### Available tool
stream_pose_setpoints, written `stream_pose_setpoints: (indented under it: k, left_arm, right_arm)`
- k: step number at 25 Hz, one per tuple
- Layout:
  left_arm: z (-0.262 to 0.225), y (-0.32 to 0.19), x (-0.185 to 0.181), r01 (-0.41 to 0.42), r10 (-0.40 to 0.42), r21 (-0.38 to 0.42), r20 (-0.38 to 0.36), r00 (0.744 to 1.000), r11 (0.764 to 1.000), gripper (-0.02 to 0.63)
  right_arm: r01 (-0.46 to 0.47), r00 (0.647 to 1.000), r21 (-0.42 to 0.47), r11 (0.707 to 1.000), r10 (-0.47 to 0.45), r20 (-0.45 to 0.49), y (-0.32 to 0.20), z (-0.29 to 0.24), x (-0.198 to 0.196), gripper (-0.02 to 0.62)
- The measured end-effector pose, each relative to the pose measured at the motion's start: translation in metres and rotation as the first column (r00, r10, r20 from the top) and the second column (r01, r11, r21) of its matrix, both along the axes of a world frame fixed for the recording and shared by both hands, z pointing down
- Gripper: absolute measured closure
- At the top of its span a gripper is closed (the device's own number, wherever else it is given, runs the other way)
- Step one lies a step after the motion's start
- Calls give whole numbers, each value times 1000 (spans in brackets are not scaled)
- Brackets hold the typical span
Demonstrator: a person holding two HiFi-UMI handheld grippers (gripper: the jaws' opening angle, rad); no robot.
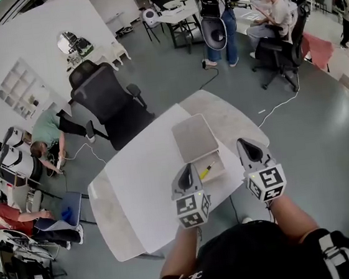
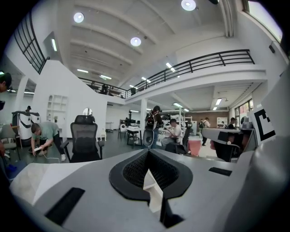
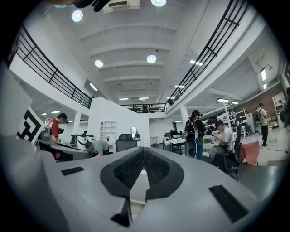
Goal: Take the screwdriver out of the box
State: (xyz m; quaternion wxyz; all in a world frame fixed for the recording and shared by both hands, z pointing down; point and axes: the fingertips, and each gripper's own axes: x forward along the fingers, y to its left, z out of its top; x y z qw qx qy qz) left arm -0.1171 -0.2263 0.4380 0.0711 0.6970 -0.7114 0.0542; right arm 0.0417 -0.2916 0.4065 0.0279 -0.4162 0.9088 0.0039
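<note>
One screwdriver with a yellow handle lies inside the open box, slanting across its shallow tray. The box sits near the right end of a white table, and its grey lid is folded back on the far side.

Both tools are at the near edge of the table, one on each side of the box, and neither touches the screwdriver. The left gripper is just beside the box's left wall. Its jaws are clenched tip to tip and hold nothing. The right gripper is to the right of the box and a little apart from it. Its jaws are also closed together and empty.

A black office chair stands at the far left of the table. Farther away, several people stand or sit around desks on the grey floor.
</note>
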Motion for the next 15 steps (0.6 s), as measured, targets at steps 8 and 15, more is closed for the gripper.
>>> stream_pose_setpoints:
  k: [8,15]
  left_arm:
    - [20,-56,1,3,-5,-60,-32,999,998,592]
    - [37,-87,-18,-48,60,-149,76,995,988,592]
  right_arm:
    - [21,1000,-28,999,-21,-8,-59,1,-1,581]
    - [-17,1000,-46,999,17,-7,-77,6,-12,581]
